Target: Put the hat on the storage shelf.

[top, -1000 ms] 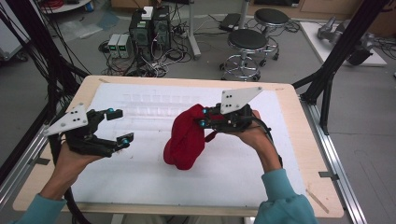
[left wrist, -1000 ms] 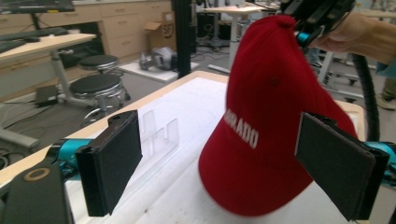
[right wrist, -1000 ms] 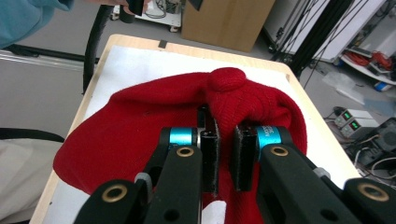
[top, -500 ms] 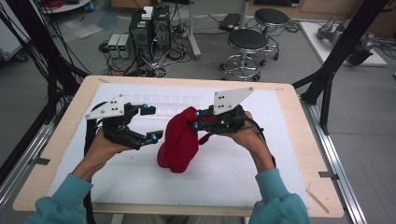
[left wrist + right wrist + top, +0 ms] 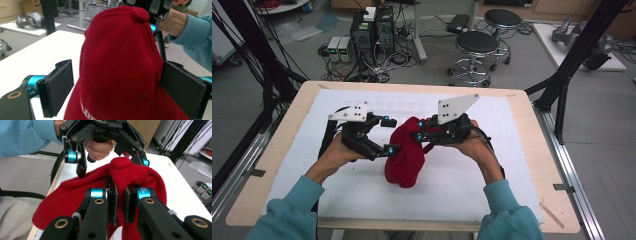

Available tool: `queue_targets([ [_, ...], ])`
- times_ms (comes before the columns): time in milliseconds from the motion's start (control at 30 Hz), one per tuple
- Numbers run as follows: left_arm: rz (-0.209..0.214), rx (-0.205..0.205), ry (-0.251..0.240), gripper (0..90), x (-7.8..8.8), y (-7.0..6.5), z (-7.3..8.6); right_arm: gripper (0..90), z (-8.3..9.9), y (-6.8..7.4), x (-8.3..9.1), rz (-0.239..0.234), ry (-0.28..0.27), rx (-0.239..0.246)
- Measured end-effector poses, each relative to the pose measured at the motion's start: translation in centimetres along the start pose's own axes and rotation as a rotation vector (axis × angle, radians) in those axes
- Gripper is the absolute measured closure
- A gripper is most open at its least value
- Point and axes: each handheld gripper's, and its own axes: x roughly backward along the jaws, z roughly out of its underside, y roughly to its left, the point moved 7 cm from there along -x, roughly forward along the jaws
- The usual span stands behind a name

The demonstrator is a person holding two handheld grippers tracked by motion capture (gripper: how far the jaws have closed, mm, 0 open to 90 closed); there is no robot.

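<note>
My right gripper (image 5: 119, 203) pinches a fold of the soft red corduroy cap (image 5: 406, 152), lifting its button-topped crown off the white foam worktop (image 5: 512, 170). My left gripper (image 5: 120, 87) spreads wide, its flat padded jaws flanking the ribbed crown.

The counter (image 5: 532, 125) is a light wooden board with rounded corners, and a white foam sheet (image 5: 452, 190) lies flat on it, covering all but a bare wooden margin around the sheet's edges. At the middle of that sheet sits 1 red cap (image 5: 404, 160), its lower part resting on the foam; from the left gripper view the cap rises as a tall red dome with white lettering near its bottom edge.
</note>
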Motion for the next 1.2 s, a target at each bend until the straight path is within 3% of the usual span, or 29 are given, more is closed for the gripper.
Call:
queue_targets([
  [167,0.039,-0.004,0.016,16.4,-0.6,-0.3,0.1,84.5,0.1,0.1,-0.4,-0.014,-0.006,-0.016],
  [367,0.057,-0.004,0.033,33.8,-0.8,-0.6,0.2,84.5,0.2,0.1,-0.8,-0.019,-0.010,-0.030],
  [600,0.026,-0.016,0.060,52.1,-0.7,-0.7,0.3,84.5,0.4,0.0,-0.9,-0.018,-0.025,-0.054],
  [800,-0.004,-0.018,0.081,75.0,-0.5,-0.7,0.4,83.9,0.6,-0.1,-1.0,-0.009,-0.026,-0.065],
  [933,-0.029,-0.025,0.089,81.0,-0.4,-0.7,0.4,82.2,0.6,-0.2,-1.0,0.001,-0.023,-0.068],
  [1033,-0.042,-0.029,0.091,82.4,-0.4,-0.7,0.4,72.6,0.7,-0.3,-0.9,0.025,-0.020,-0.086],
  [1200,-0.078,-0.022,0.104,83.1,-0.1,-0.5,0.5,37.7,0.8,-1.0,-0.6,0.119,-0.040,-0.144],
])
